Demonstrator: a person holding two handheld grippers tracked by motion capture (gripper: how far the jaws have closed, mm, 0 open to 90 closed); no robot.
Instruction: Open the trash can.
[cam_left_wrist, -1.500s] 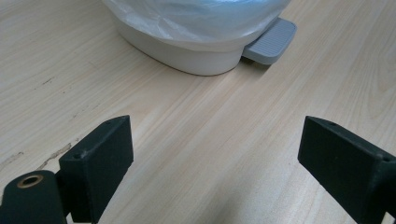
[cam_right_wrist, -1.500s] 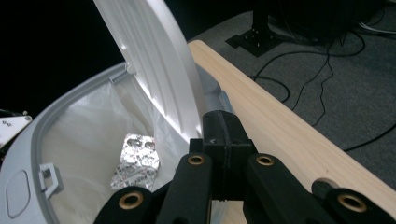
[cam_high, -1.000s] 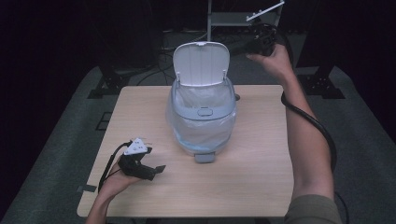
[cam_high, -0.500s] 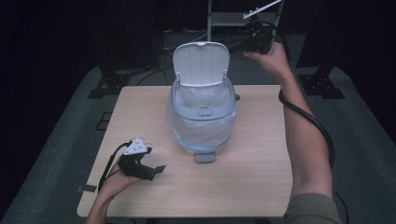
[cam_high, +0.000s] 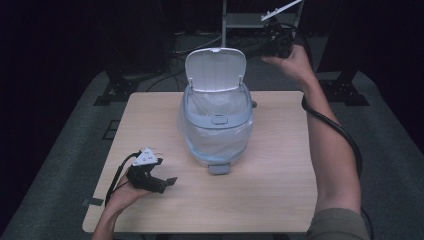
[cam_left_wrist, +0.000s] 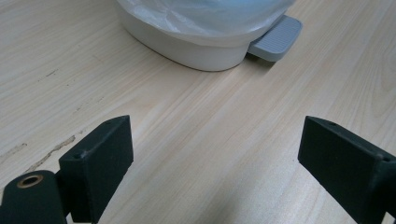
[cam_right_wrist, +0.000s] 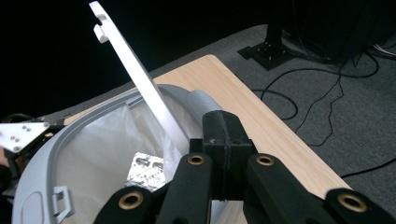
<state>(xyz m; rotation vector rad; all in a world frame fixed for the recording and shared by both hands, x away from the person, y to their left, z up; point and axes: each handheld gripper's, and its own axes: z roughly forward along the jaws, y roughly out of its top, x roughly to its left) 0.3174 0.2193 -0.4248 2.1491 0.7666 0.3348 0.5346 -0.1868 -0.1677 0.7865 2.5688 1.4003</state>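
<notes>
Bin (cam_high: 216, 125) sits well ahead of left tongs (cam_high: 169, 183), probably untouched.

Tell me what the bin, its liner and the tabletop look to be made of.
Bin: likely moulded plastic, pale grey, smooth with a soft sheen; its pedal is ribbed.
Liner: thin translucent plastic film, judging by its wrinkles and gloss.
Tabletop: light wood or wood-look laminate, matt, with visible grain lines and a few scuffs; which one cannot be told.
</notes>
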